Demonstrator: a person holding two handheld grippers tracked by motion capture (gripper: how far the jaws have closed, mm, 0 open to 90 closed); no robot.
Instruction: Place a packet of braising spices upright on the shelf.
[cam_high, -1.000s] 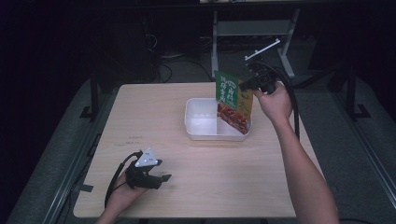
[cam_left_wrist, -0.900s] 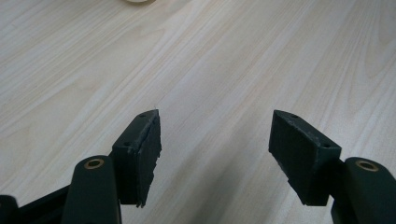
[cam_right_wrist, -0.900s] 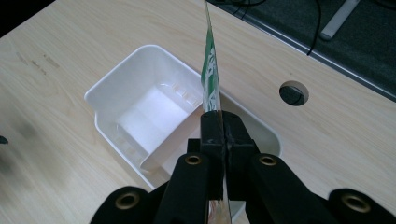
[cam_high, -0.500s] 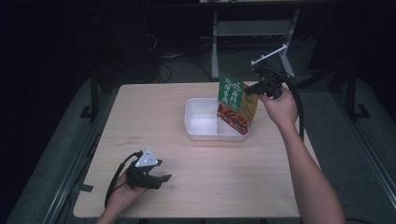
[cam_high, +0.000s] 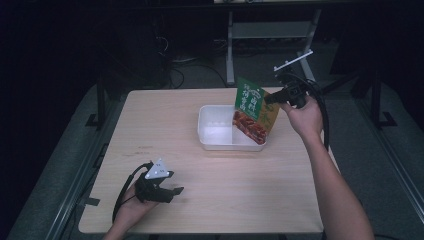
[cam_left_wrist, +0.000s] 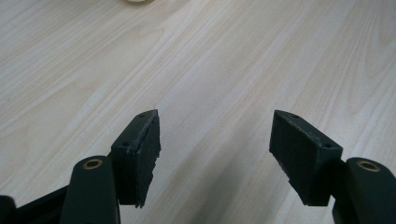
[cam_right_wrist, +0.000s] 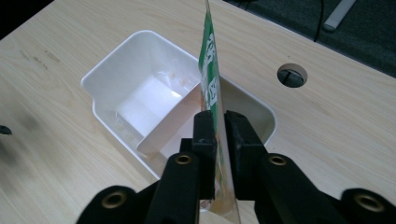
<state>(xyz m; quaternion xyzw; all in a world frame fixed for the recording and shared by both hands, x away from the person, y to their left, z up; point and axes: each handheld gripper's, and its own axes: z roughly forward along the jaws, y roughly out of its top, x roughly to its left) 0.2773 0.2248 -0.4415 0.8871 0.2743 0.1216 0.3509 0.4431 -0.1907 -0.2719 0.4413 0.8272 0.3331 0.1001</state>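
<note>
We see the tabletop (cam_high: 210, 200) bare in front of the left gripper (cam_left_wrist: 215, 154), whose fingers (cam_left_wrist: 137, 149) stand wide apart, holding nothing. Ahead of and below the right gripper's (cam_right_wrist: 219, 135) fingers (cam_right_wrist: 204, 135) sits the white tub (cam_right_wrist: 116, 60). Those fingers are closed on a green pouch (cam_right_wrist: 210, 60), pinched edge-on between them; its lower corner seems to dip inside the tub, though we cannot be sure. The pinch looks narrow, so the pouch could twist or slip, catch the rim, and land outside or tip the tub.
</note>
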